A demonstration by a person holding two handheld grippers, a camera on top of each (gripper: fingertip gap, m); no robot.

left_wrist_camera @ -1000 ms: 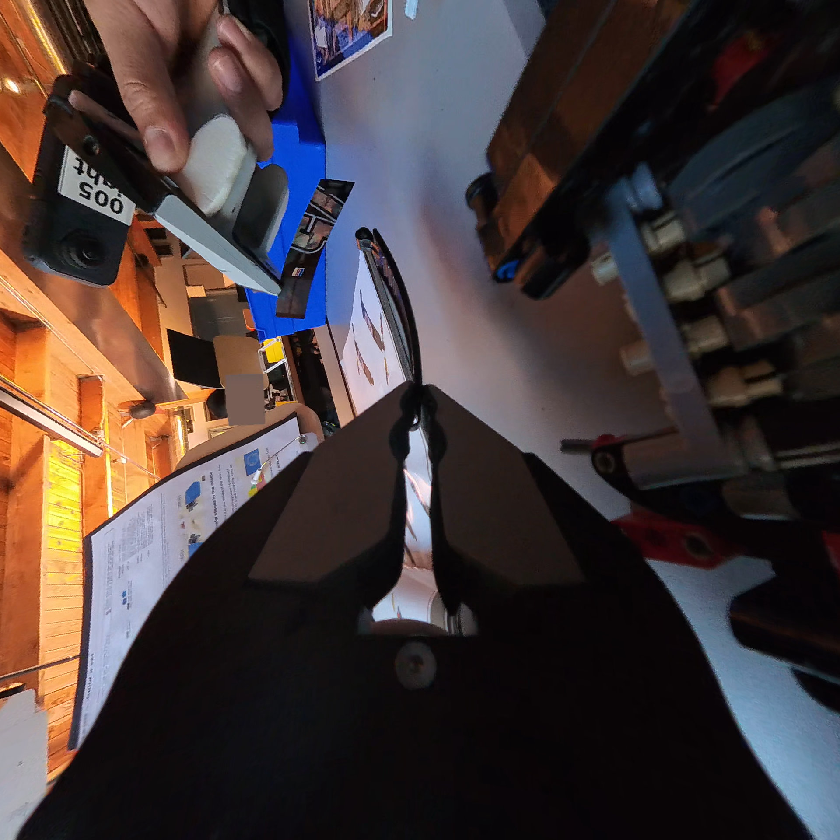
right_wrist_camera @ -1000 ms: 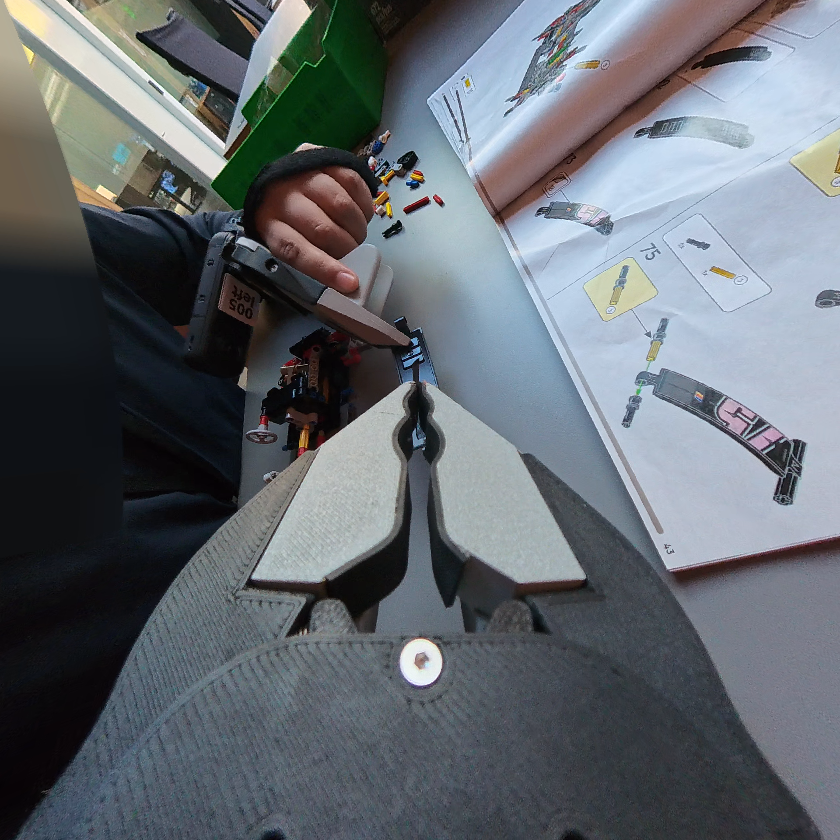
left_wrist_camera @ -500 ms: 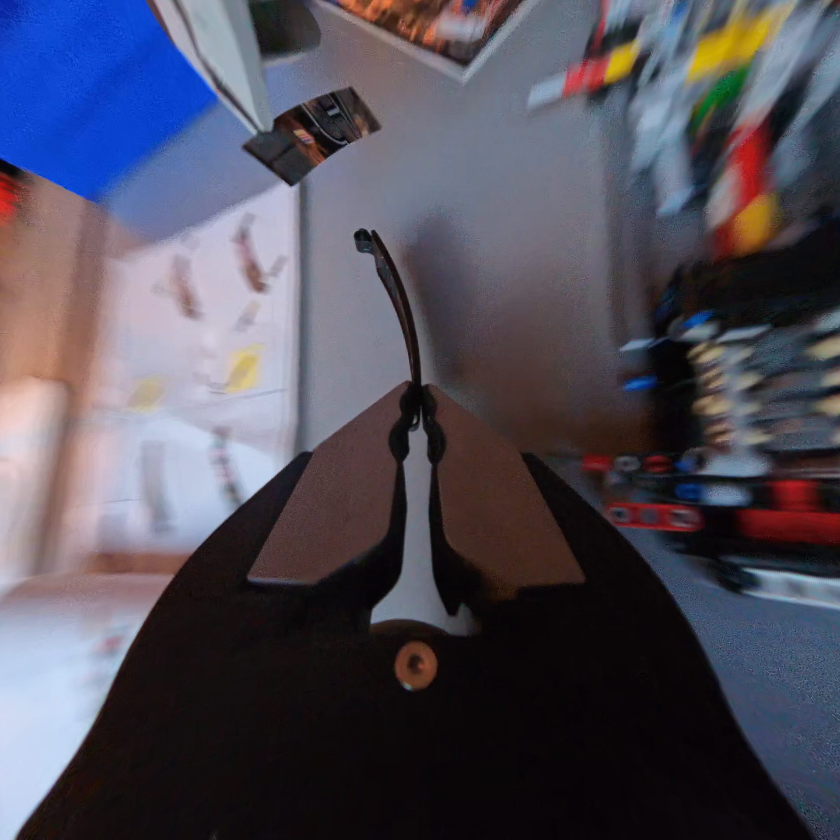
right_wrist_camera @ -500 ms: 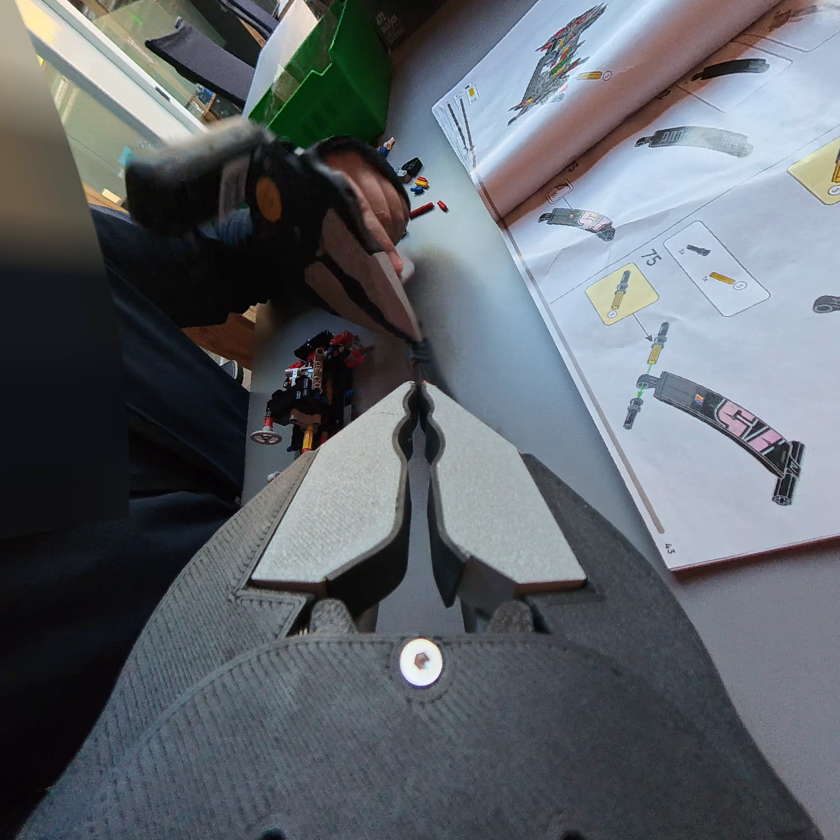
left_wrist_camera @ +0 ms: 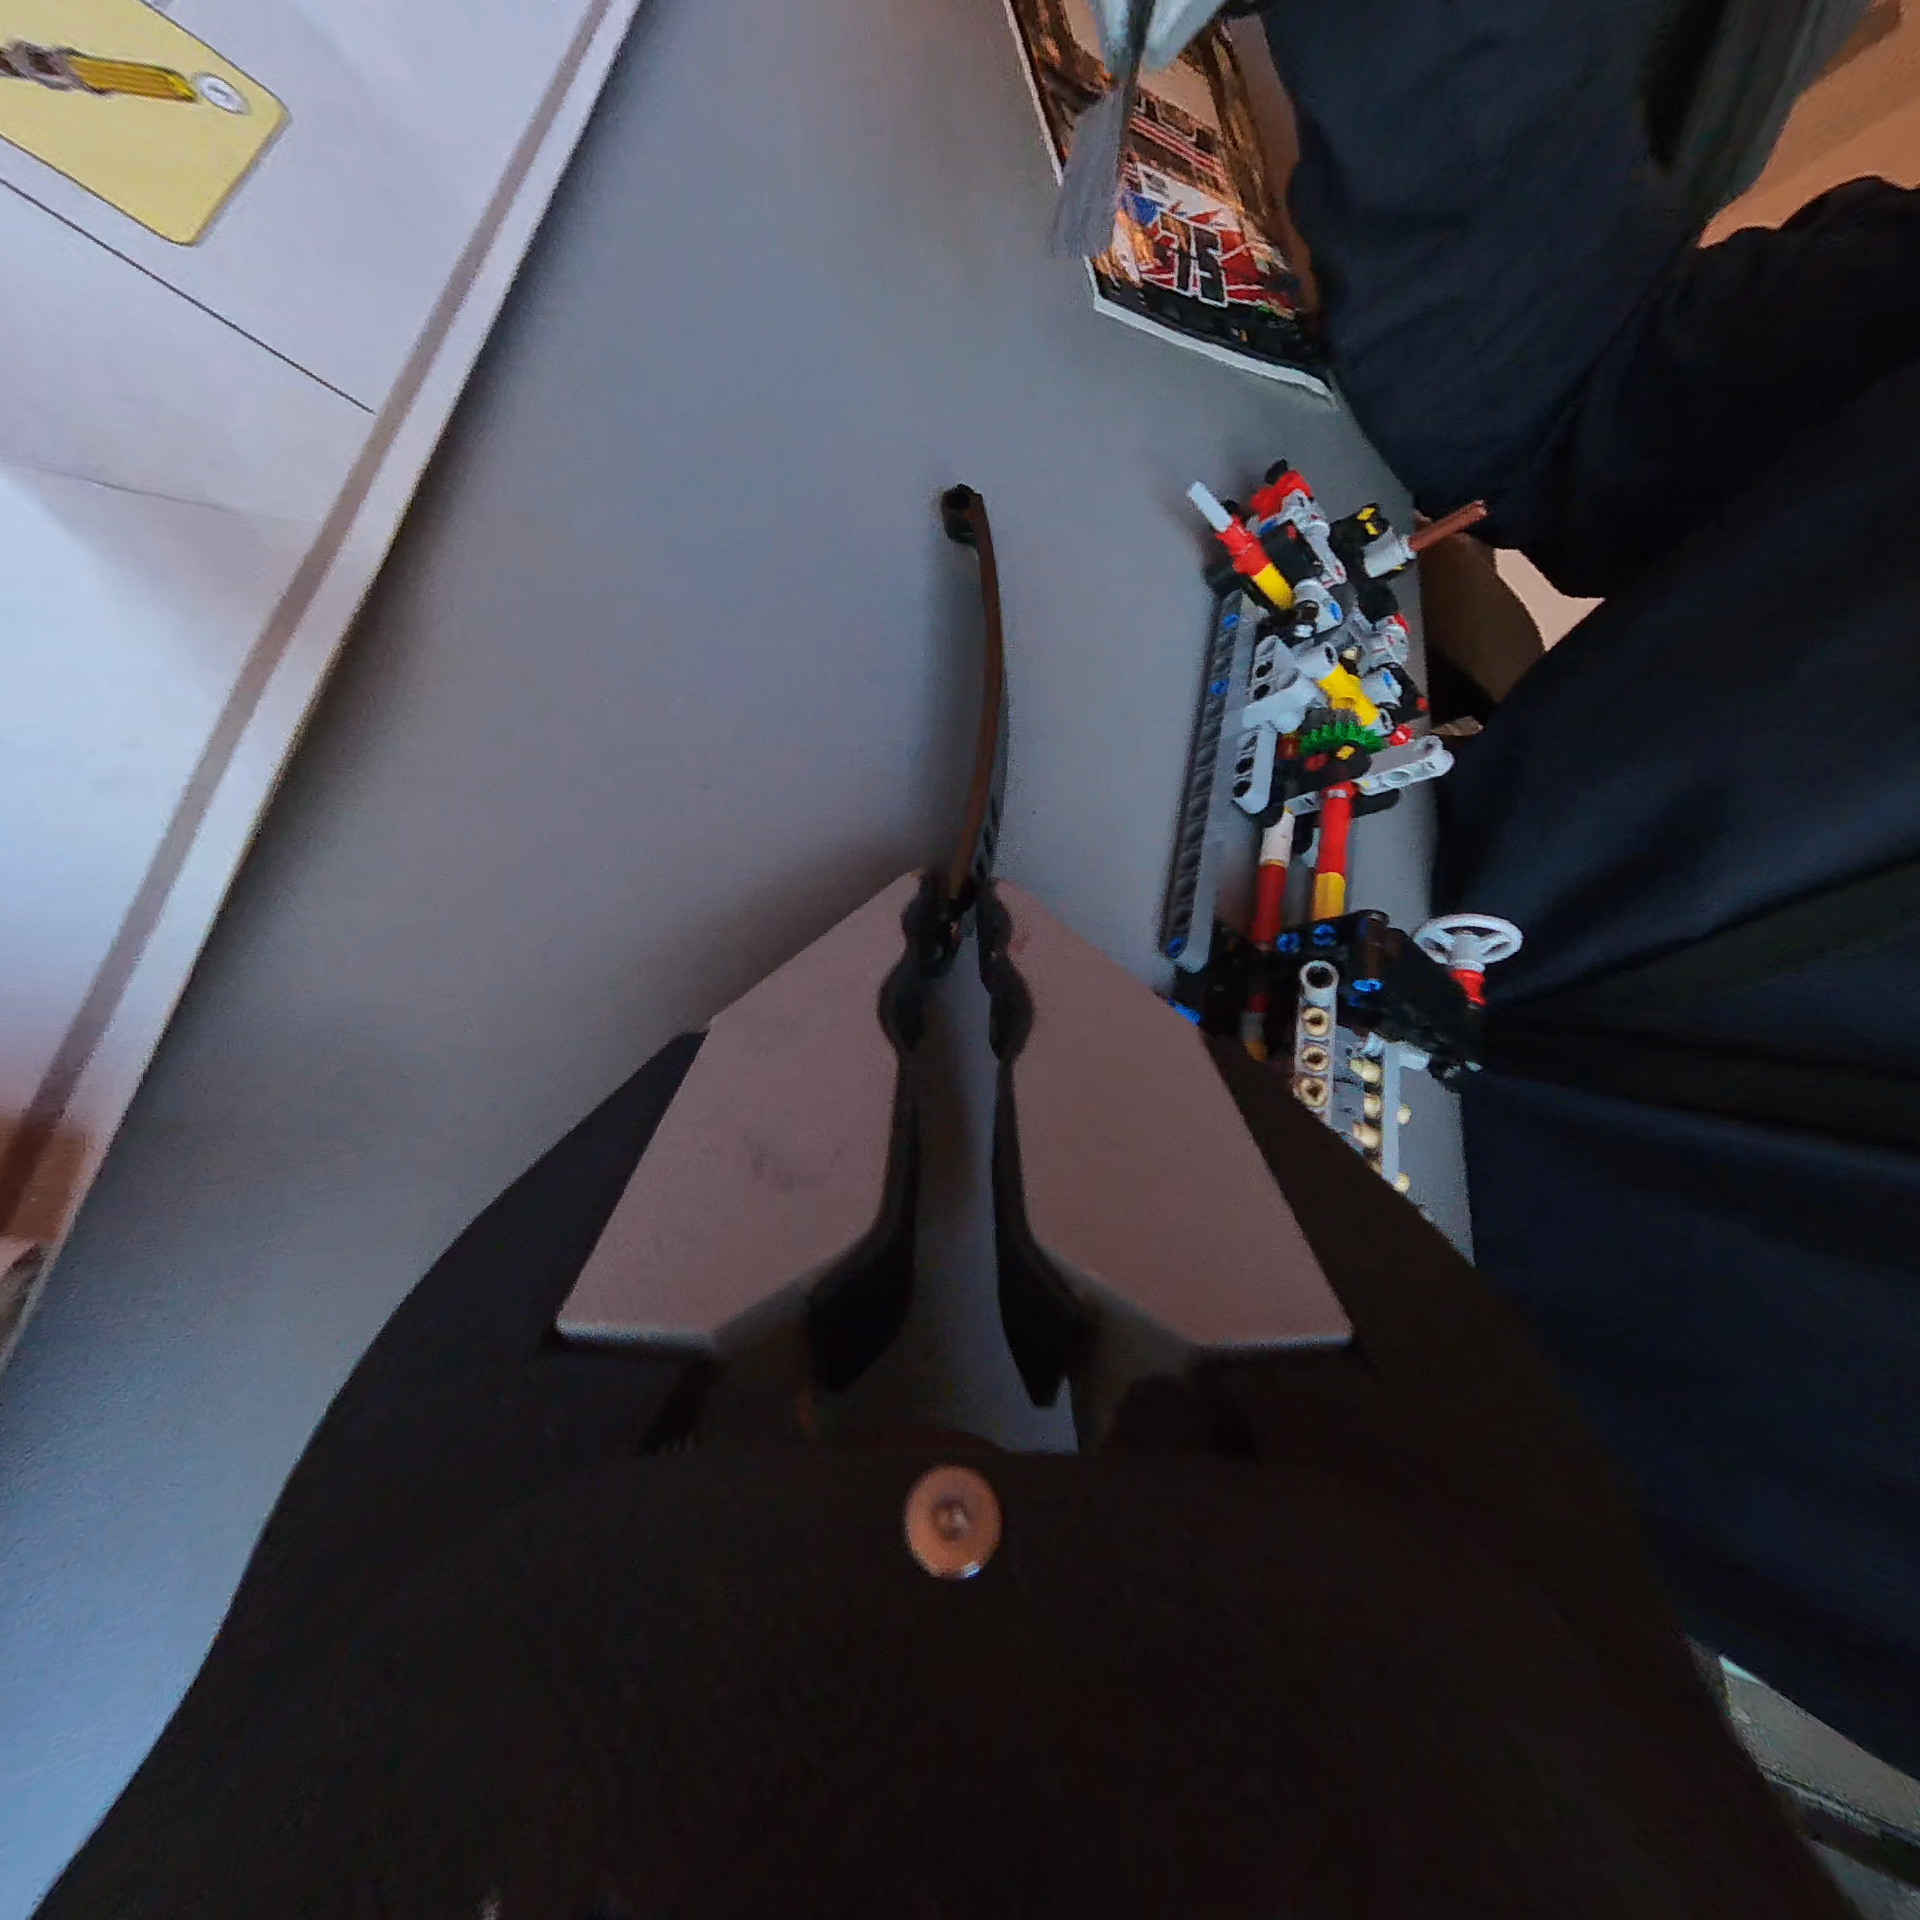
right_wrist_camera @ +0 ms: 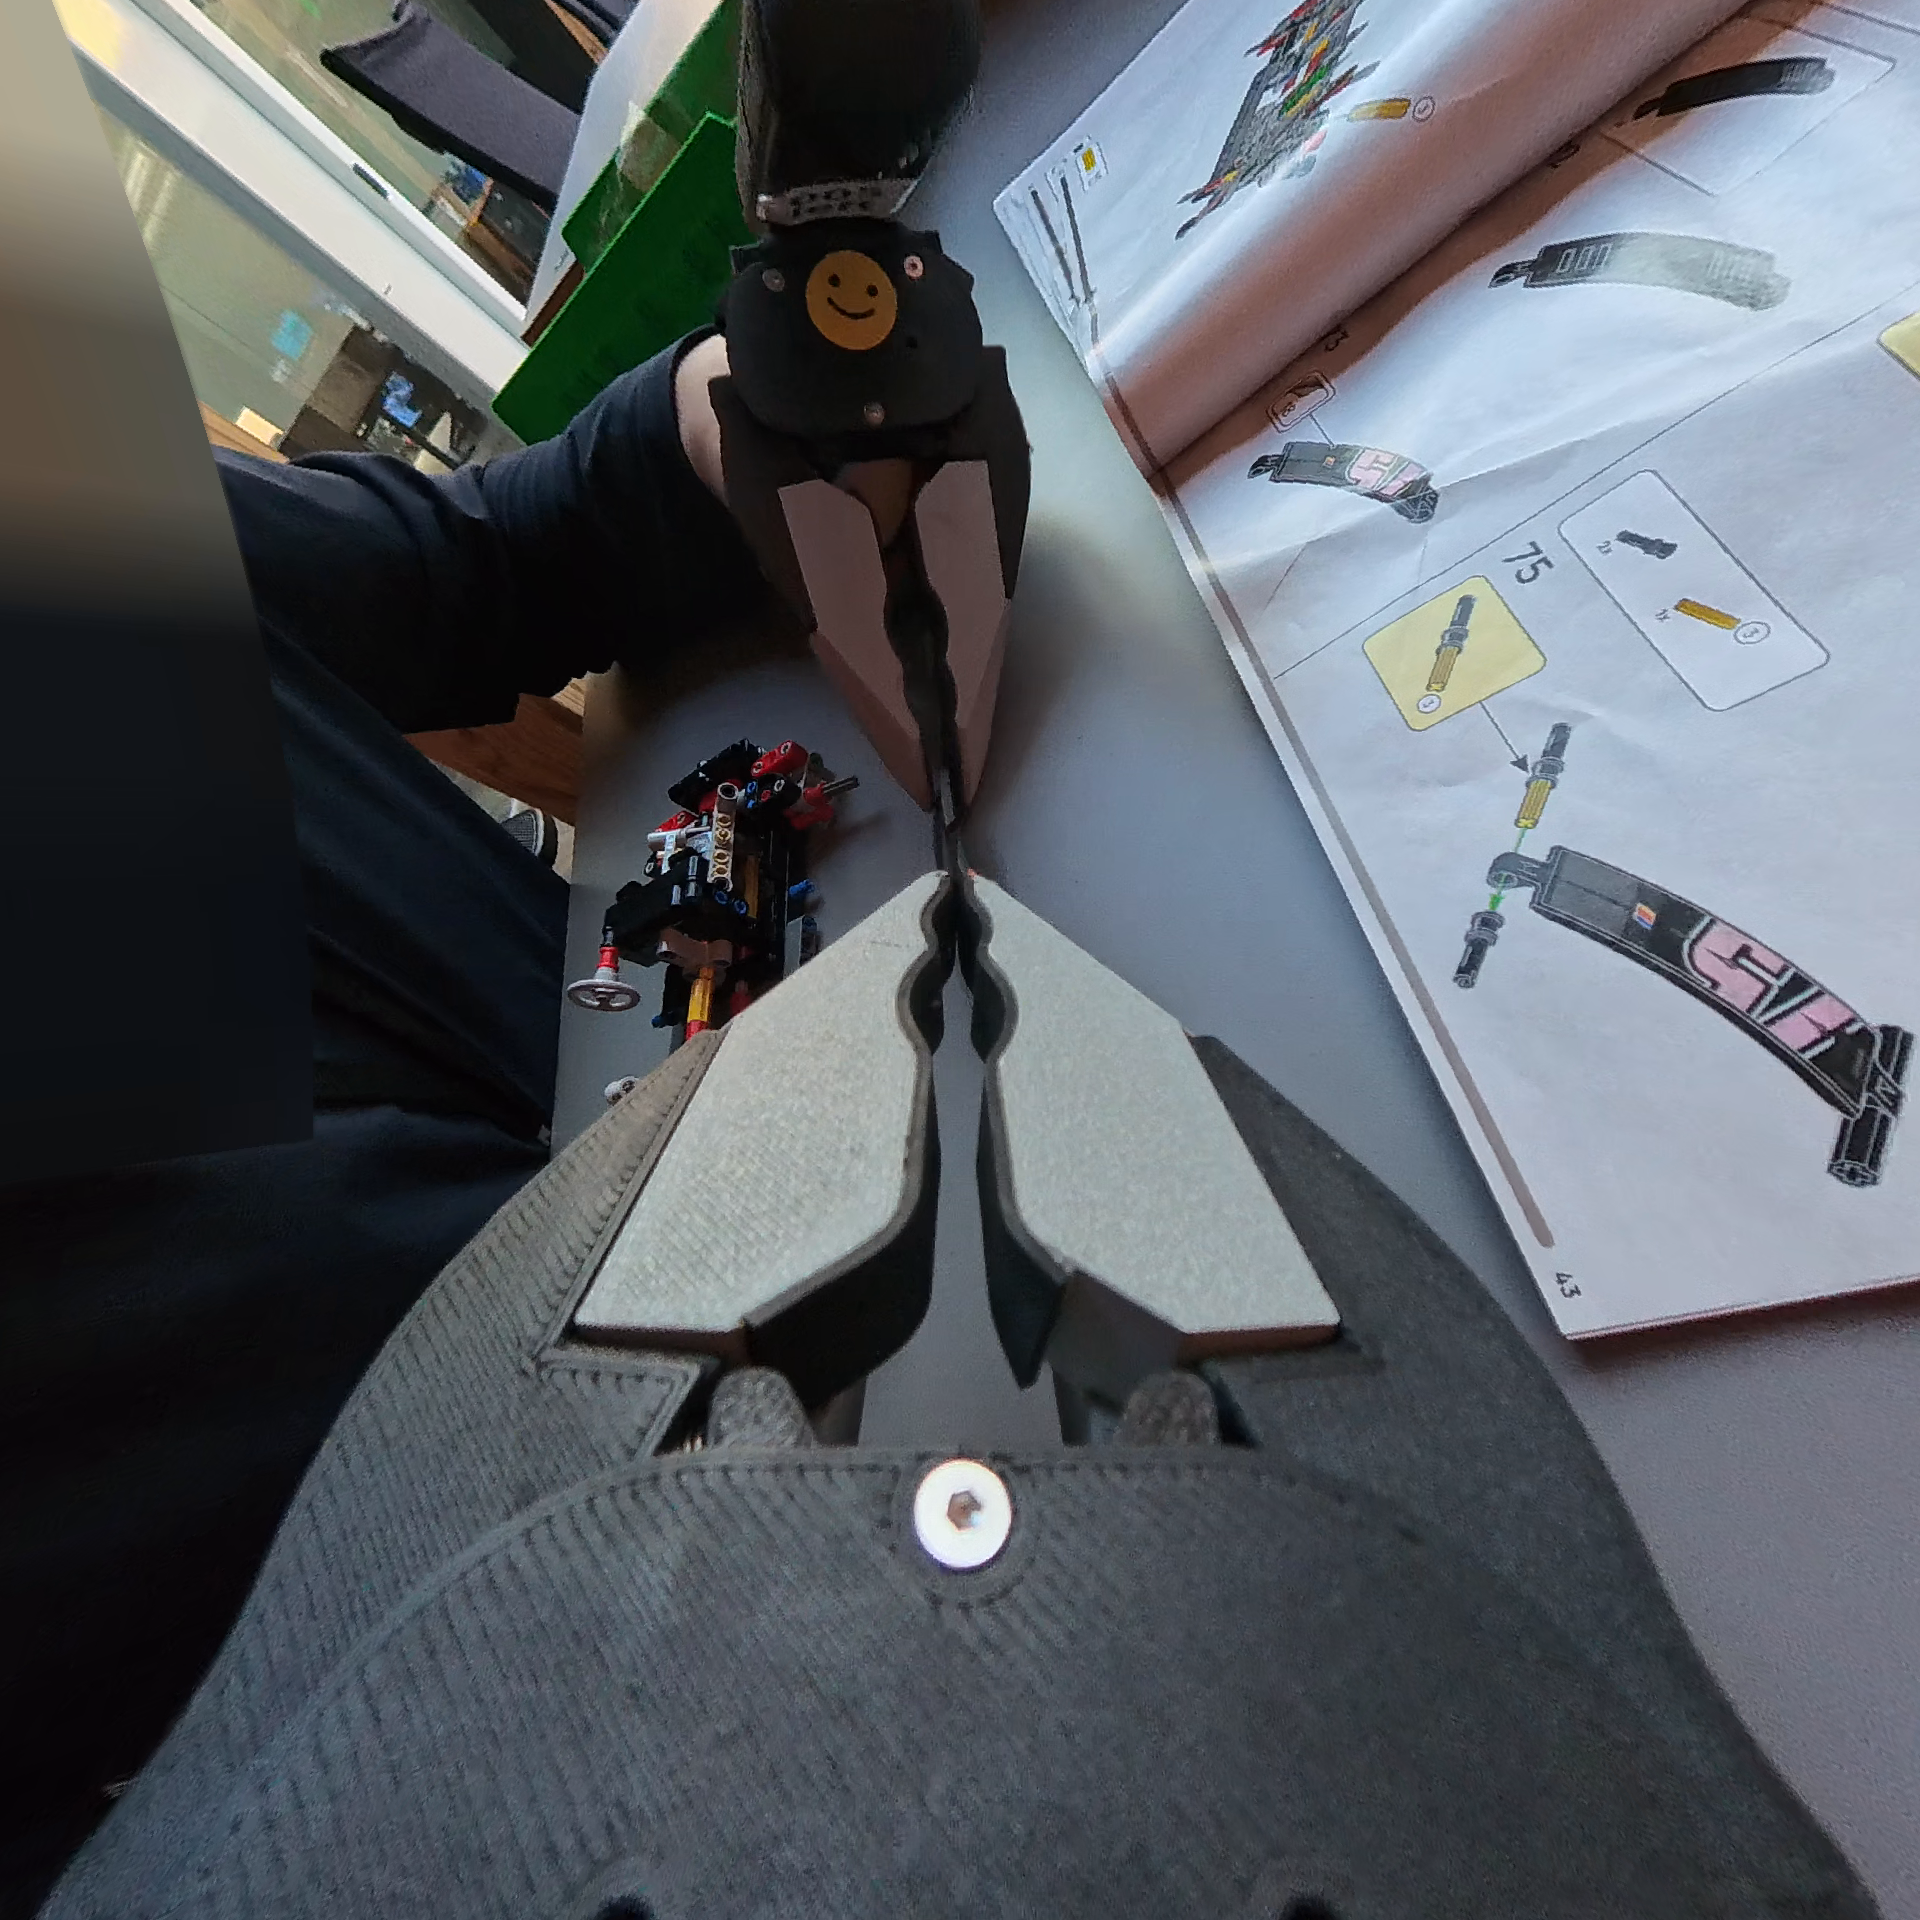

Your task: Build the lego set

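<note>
— Grey worktop (left_wrist_camera: 623, 727), contents?

— Item one: curved black piece (left_wrist_camera: 992, 665), clear of the worktop, near end pinched in the left gripper (left_wrist_camera: 958, 904), far end free. Item two: brick model (left_wrist_camera: 1320, 727), at the worktop edge beside the person's sleeve (right_wrist_camera: 468, 571). Item three: instruction booklet (right_wrist_camera: 1558, 416), open, towards the opposite edge. Item four: green bin (right_wrist_camera: 644, 260), far corner.

— Right gripper (right_wrist_camera: 958, 904)?

— Fingers pressed together, tips just short of the piece.

— Changes?

— Left gripper has swung round from side-on to face the right one, so the piece now points at it; the right has stayed closed.
</note>
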